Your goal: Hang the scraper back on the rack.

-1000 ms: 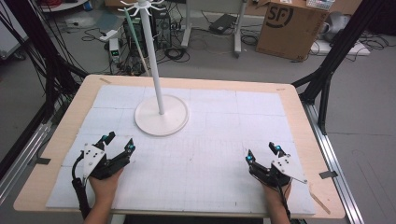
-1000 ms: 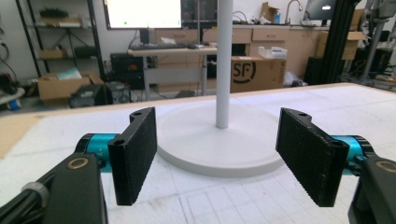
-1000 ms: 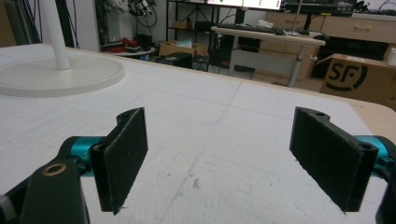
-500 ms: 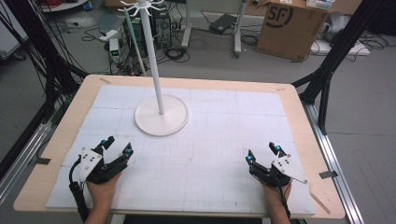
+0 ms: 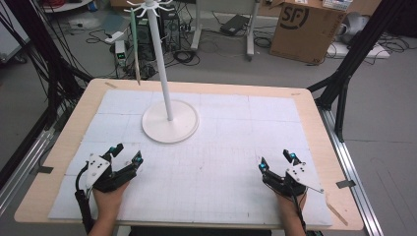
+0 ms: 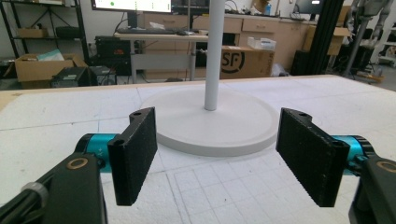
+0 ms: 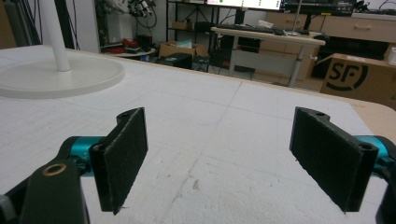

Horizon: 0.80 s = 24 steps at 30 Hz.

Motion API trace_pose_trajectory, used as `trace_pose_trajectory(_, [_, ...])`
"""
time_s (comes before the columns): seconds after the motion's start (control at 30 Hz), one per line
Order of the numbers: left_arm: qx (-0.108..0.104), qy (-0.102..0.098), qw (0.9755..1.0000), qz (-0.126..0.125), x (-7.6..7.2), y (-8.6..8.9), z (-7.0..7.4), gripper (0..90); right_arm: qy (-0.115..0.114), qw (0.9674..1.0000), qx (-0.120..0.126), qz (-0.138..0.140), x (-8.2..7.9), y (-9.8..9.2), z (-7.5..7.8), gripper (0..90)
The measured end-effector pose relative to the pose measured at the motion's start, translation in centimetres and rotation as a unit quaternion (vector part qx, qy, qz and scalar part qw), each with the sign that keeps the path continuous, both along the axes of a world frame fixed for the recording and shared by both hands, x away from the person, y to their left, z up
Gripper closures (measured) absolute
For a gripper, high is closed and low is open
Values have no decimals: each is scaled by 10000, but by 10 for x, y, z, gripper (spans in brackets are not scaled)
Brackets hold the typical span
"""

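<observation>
A white stand with a round base and a tall pole rises from the far-left middle of the mat. Hooks crown it, and a thin green stick hangs from one. My left gripper rests near the front left, open and holding nothing, and it points at the base. In the left gripper view the base lies just beyond the spread jaws of the left gripper. My right gripper sits at the front right, open and holding nothing. The right gripper view has the right gripper over bare mat, with the base far to its left.
A white gridded foam mat covers the wooden table. Black frame legs stand at the table's sides. A cardboard box and cables lie on the floor behind.
My left gripper has slid a little back toward the table's near edge. The right gripper has stayed put.
</observation>
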State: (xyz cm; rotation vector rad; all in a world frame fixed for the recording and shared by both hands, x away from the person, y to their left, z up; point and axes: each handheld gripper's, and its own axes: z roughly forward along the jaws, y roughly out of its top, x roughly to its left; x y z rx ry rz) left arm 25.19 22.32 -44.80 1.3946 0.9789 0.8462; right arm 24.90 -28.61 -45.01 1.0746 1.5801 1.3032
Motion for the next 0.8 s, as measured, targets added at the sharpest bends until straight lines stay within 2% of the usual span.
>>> trace_pose_trajectory(0.8, [-47, -17, 10000, 12, 0, 0, 0, 299, -38, 10000, -7, 18, 0, 0, 0, 186])
